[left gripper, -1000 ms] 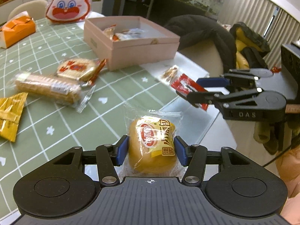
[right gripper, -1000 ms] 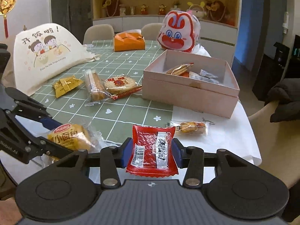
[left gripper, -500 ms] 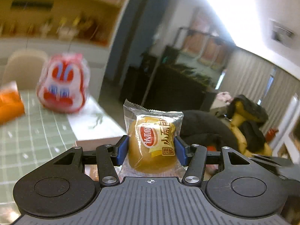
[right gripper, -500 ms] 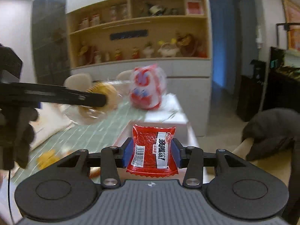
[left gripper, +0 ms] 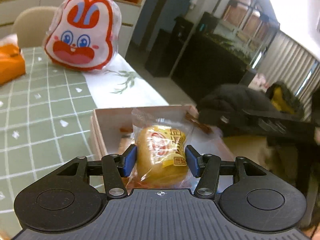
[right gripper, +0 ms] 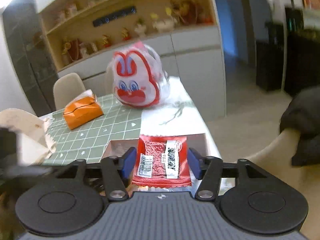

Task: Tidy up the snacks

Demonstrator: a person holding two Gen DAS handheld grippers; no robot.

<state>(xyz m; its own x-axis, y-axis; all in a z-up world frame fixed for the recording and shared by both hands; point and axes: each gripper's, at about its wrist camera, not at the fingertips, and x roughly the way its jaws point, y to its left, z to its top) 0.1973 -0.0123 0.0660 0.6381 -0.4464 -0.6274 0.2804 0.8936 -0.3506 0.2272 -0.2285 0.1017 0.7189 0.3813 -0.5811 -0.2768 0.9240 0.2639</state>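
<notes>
My left gripper is shut on a small yellow bread bun in clear wrap and holds it over the open pink box, which holds other snack packets. My right gripper is shut on a red snack packet and holds it over the same pink box. In the left wrist view the right gripper shows as a dark blurred shape at the box's right side, with the red packet's edge at its tip.
A red-and-white rabbit-shaped bag stands beyond the box on the green checked tablecloth. An orange packet lies at the far left. A chair with a dark coat stands to the right of the table.
Both grippers have risen from the table's near edge and moved forward over the pink box, each still holding its snack. The views first tilted up, then dipped down toward the box.
</notes>
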